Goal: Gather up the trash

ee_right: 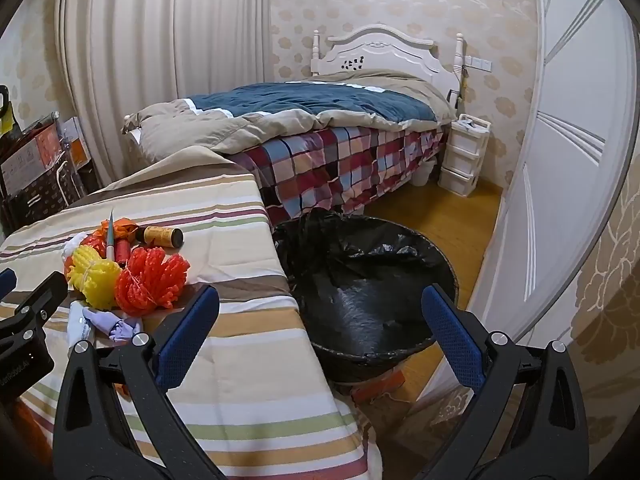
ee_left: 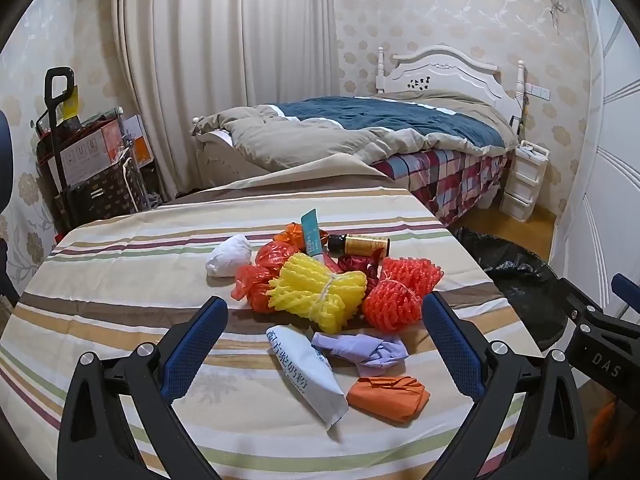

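A pile of trash lies on the striped table (ee_left: 120,264): a yellow foam net (ee_left: 316,296), a red foam net (ee_left: 396,296), a white sachet (ee_left: 304,372), a purple crumpled wrapper (ee_left: 360,350), an orange folded wrapper (ee_left: 386,398), a white wad (ee_left: 228,256), a brown bottle (ee_left: 360,245). My left gripper (ee_left: 324,344) is open and empty, hovering just above the sachet and purple wrapper. My right gripper (ee_right: 320,344) is open and empty over the table's right edge, beside the black-lined bin (ee_right: 368,280). The nets also show in the right wrist view (ee_right: 152,284).
The bin stands on the floor right of the table (ee_right: 240,248). A bed (ee_right: 320,120) is behind, a white drawer unit (ee_right: 462,156) by it, and a white door (ee_right: 568,140) to the right. Boxes and a cart (ee_left: 80,160) stand far left.
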Demonstrator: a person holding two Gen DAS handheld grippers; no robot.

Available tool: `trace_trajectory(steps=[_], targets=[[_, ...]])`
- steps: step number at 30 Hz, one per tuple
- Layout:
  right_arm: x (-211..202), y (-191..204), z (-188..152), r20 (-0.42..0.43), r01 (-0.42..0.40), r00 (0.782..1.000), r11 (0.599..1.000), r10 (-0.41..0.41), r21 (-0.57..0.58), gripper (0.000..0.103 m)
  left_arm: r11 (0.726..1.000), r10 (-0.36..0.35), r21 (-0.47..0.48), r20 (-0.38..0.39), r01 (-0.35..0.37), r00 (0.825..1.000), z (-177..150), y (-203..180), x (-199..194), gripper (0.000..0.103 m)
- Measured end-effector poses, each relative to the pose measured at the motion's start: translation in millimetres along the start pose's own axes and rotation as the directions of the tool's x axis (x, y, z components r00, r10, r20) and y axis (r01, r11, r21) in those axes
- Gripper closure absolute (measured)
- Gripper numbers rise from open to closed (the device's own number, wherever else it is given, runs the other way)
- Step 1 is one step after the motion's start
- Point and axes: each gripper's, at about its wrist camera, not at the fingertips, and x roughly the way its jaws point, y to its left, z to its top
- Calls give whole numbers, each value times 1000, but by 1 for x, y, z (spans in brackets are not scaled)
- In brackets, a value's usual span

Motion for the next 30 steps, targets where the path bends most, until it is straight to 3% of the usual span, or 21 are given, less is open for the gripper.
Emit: trace_trajectory(steps=[30], targets=[[1, 1, 0, 1, 1, 1000, 1000, -1, -1, 4, 1000, 4, -1, -4, -4, 1000, -3, 4, 2, 6]])
